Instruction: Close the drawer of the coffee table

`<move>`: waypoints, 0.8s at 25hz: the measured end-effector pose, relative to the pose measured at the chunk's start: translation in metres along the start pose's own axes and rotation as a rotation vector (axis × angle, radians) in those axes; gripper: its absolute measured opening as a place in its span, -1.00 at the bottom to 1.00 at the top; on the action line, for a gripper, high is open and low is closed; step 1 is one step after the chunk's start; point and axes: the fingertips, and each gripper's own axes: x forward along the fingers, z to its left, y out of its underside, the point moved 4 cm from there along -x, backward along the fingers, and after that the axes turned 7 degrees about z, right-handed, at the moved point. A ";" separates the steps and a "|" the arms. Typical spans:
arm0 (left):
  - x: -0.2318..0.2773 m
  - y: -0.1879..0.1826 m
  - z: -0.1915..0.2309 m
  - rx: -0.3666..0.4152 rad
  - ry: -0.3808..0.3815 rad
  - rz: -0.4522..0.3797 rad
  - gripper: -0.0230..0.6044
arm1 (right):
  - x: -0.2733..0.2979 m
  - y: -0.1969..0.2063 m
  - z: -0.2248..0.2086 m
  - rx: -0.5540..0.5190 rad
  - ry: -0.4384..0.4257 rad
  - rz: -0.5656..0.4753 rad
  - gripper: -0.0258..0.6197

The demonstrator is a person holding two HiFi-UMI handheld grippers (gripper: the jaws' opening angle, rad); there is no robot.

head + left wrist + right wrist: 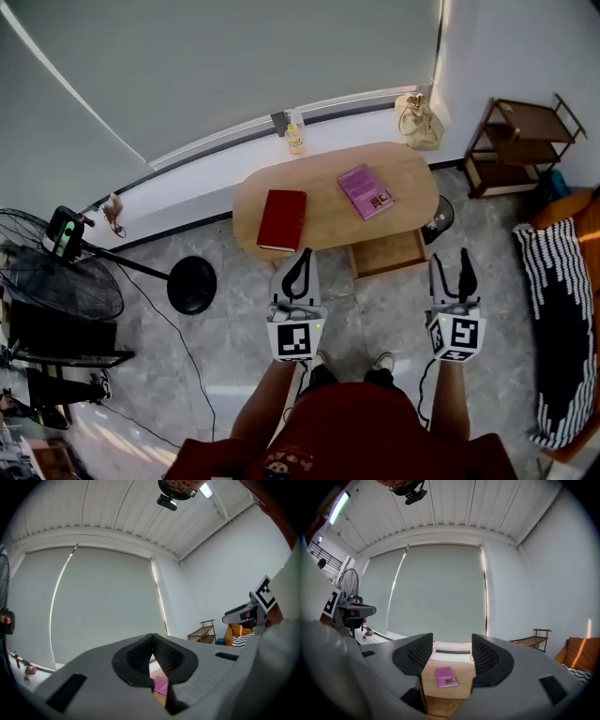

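An oval wooden coffee table (328, 178) stands ahead of me, and its drawer (386, 253) is pulled out on the near right side. On top lie a red book (282, 220) and a purple book (366, 191). My left gripper (306, 255) is shut and empty, hanging before the table's near edge. My right gripper (451, 259) is open and empty, just right of the drawer and apart from it. In the right gripper view the purple book (446, 677) and the drawer (440, 708) show between the fingers (415, 654). The left gripper view shows only a sliver of purple book (161, 685).
A standing fan (56, 272) with a round base (192, 284) is on the left. There is a wooden shelf (520, 141) at the back right and a sofa with a striped cushion (553, 309) on the right. A bag (419, 120) and a bottle (295, 136) sit on the sill.
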 end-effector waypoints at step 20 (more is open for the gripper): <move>0.015 0.201 -0.050 0.141 0.150 0.265 -0.91 | 0.043 0.195 0.042 0.047 -0.102 0.176 -0.12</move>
